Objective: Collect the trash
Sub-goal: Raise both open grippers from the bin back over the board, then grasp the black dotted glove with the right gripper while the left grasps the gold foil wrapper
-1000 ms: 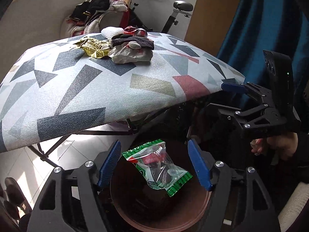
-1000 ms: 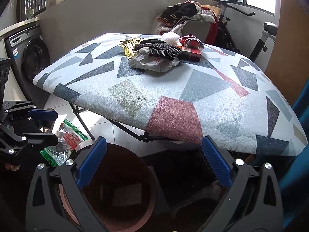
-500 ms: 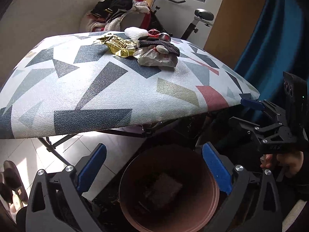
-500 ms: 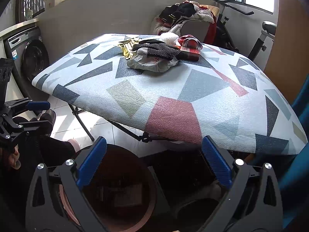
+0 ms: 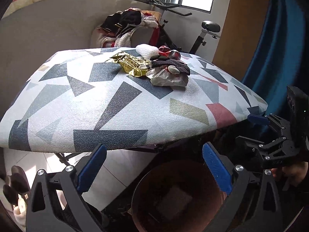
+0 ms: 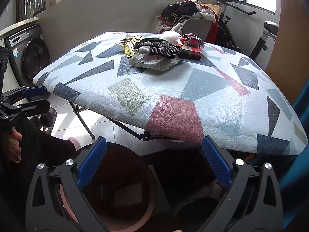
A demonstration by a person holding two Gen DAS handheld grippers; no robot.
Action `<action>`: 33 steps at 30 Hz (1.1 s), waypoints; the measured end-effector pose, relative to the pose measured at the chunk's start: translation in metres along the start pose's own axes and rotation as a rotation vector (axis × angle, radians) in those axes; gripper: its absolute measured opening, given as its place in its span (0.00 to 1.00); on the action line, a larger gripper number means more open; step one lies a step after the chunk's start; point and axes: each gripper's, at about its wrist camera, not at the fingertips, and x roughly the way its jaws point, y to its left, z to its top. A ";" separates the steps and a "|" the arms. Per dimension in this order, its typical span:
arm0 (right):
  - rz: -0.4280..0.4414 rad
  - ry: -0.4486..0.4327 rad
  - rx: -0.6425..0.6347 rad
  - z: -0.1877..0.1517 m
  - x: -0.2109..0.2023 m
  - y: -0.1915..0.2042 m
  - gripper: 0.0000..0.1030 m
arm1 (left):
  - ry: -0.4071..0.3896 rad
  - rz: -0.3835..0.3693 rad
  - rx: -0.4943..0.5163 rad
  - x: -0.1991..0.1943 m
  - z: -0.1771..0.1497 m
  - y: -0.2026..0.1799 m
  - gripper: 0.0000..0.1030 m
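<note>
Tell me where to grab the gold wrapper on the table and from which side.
Probably grip the gold wrapper at its free left end, coming from the left and above. It lies flat and crinkled, and its right end touches the dotted black glove and white bag, so that side is crowded.

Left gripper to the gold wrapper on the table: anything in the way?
Nothing visible blocks it. The left gripper hangs open and empty over the brown bin, below the table edge. The gold wrapper lies on the far side of the tabletop, touching the white plastic bag; the cloth in front of it is bare.
</note>
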 end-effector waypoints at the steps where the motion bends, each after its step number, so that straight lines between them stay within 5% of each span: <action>1: 0.008 0.003 0.006 0.001 0.000 -0.001 0.94 | -0.008 0.009 0.015 -0.001 0.004 0.000 0.94; 7: 0.071 -0.020 0.151 0.012 0.004 -0.033 0.94 | -0.078 0.027 0.071 -0.011 0.031 0.006 0.94; 11: 0.008 -0.071 0.131 0.034 0.008 -0.046 0.94 | -0.101 0.032 0.030 -0.011 0.049 0.022 0.94; 22: 0.057 -0.082 0.175 0.122 0.054 -0.070 0.94 | -0.101 0.015 -0.068 0.015 0.073 0.057 0.94; 23: 0.064 -0.067 0.188 0.128 0.063 -0.071 0.90 | -0.096 0.017 -0.076 0.018 0.074 0.059 0.94; 24: 0.073 -0.053 0.203 0.134 0.072 -0.073 0.73 | -0.093 0.020 -0.078 0.021 0.075 0.060 0.94; 26: 0.100 -0.026 0.242 0.144 0.089 -0.076 0.56 | -0.091 0.030 -0.069 0.026 0.076 0.062 0.94; 33: 0.214 0.012 0.327 0.161 0.134 -0.073 0.37 | -0.084 0.056 -0.050 0.040 0.080 0.063 0.94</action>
